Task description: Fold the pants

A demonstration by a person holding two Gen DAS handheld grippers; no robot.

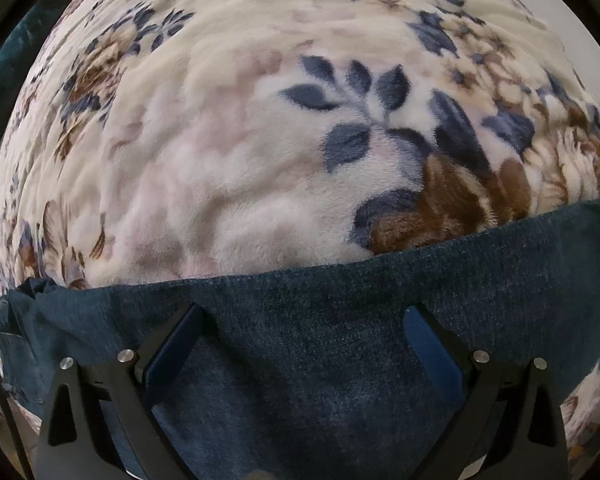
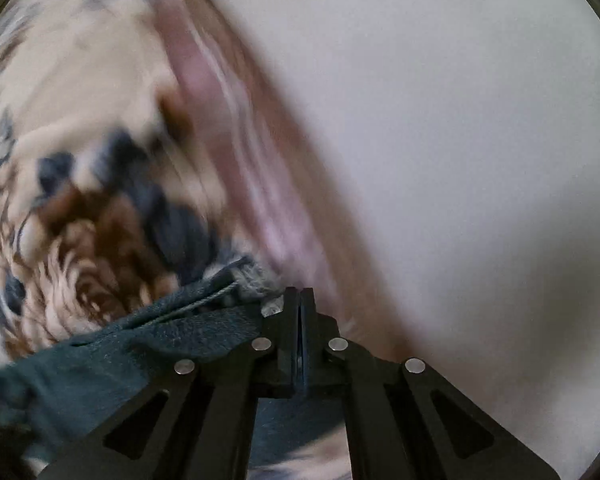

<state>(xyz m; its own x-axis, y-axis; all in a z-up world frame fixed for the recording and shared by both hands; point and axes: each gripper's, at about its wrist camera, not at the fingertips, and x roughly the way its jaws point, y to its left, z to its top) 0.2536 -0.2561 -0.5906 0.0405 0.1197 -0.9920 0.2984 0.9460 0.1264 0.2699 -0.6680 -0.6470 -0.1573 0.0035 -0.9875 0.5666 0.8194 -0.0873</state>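
The dark blue denim pants (image 1: 308,340) lie across the floral blanket (image 1: 228,152), filling the lower part of the left wrist view. My left gripper (image 1: 302,316) is open, its fingers spread wide just over the denim, holding nothing. In the right wrist view my right gripper (image 2: 300,300) is shut on an edge of the pants (image 2: 148,336), with the frayed hem bunched just left of its fingertips (image 2: 290,304). The cloth trails down to the left from the jaws. This view is blurred by motion.
The cream fleece blanket with blue leaves and brown flowers covers the bed. In the right wrist view the blanket's pinkish edge (image 2: 236,152) runs diagonally, with a plain pale wall (image 2: 440,120) beyond it on the right.
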